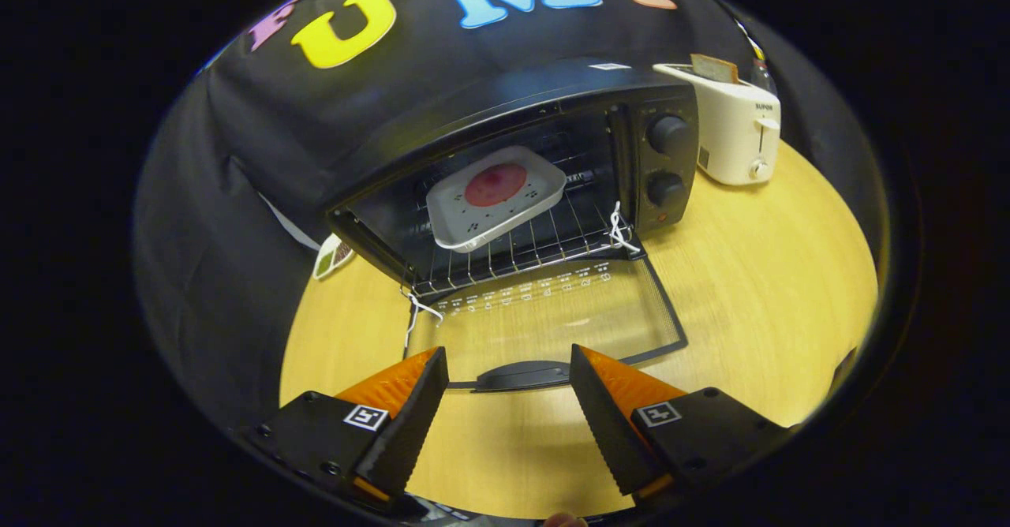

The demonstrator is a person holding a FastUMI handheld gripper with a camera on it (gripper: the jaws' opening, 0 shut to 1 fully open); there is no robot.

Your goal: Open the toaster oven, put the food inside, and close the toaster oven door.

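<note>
The gripper hangs with its fingers spread wide apart, holding nothing, the dark door handle showing between their tips. The glass door of the black toaster oven lies flat open on the pale wooden round table. Inside, a white rectangular tray with a red round food piece sits tilted on the wire rack; the oven's back is dim. A white pop-up toaster stands beside the oven.
</note>
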